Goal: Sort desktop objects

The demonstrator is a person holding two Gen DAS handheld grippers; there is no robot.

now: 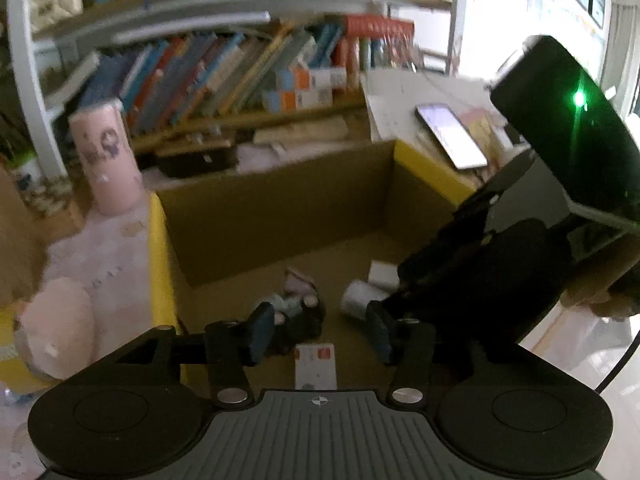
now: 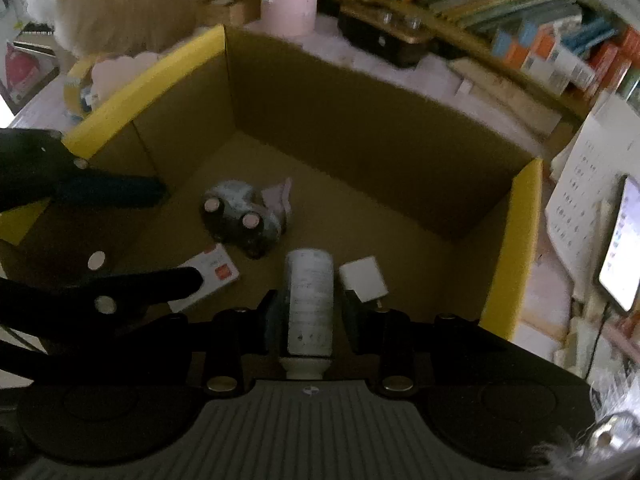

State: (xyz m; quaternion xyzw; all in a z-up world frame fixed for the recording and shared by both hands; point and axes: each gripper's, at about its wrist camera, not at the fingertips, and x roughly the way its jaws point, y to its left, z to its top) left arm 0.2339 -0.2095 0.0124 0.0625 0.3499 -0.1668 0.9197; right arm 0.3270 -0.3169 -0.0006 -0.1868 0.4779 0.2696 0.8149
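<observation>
An open cardboard box (image 2: 360, 128) with yellow-edged flaps holds the sorted items. My right gripper (image 2: 310, 312) is shut on a white bottle (image 2: 310, 296), held low over the box floor at its near side. My left gripper (image 1: 320, 332) hangs open inside the box with nothing between its fingers. Under it, a white card with an orange mark (image 1: 316, 364) lies flat on the floor. A grey plush toy (image 2: 244, 216) with pink feet rests near the middle. Next to the bottle on the right lies a small white charger block (image 2: 364, 280).
A pink tumbler (image 1: 106, 156) stands behind the box's left corner, and a pale pink plush (image 1: 60, 328) sits at its left. A lit phone (image 1: 452, 136) rests on papers to the right. A dark case (image 2: 380, 40) and rows of books (image 1: 240, 72) fill the back.
</observation>
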